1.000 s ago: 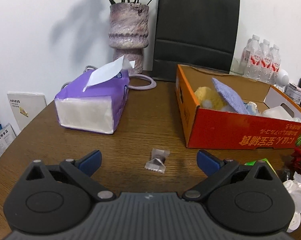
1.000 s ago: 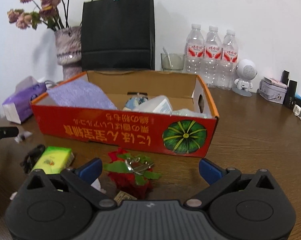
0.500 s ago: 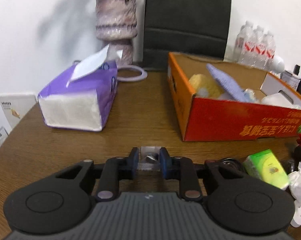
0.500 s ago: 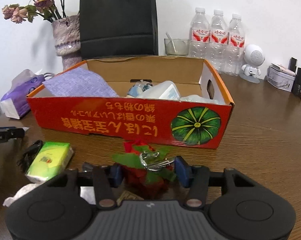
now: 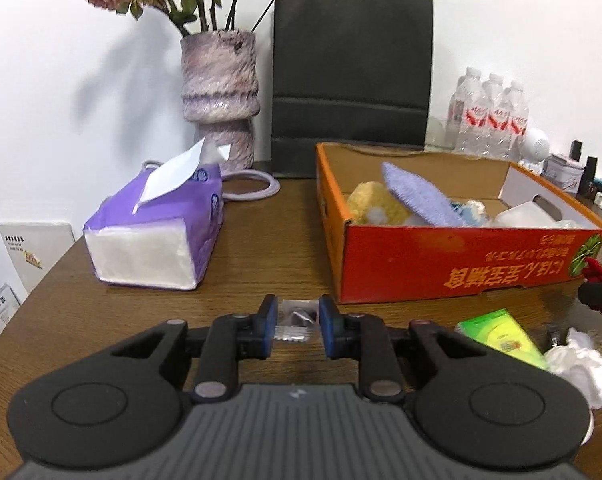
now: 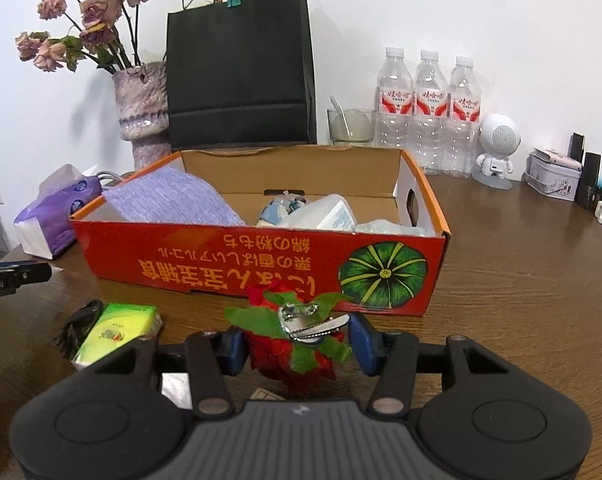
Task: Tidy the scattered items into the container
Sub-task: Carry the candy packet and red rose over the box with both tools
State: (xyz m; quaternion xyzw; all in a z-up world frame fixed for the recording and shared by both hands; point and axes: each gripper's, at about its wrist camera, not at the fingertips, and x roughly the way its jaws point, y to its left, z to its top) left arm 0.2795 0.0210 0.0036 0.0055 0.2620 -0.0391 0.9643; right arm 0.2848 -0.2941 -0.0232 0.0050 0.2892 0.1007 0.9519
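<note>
left tongs [image 5: 297, 326] clamp foil sachet [image 5: 297, 320]: light, crinkly | right tongs [image 6: 297, 342] clamp red flower clip [image 6: 291, 344]: soft, crushable, hold mid-body

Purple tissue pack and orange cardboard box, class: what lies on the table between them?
In the left wrist view, only bare wooden table separates the purple tissue pack from the orange cardboard box; farther back a lavender cable loop lies there.

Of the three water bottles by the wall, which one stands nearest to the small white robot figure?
The rightmost water bottle, directly beside the white robot figure; the other two stand farther toward the glass cup.
</note>
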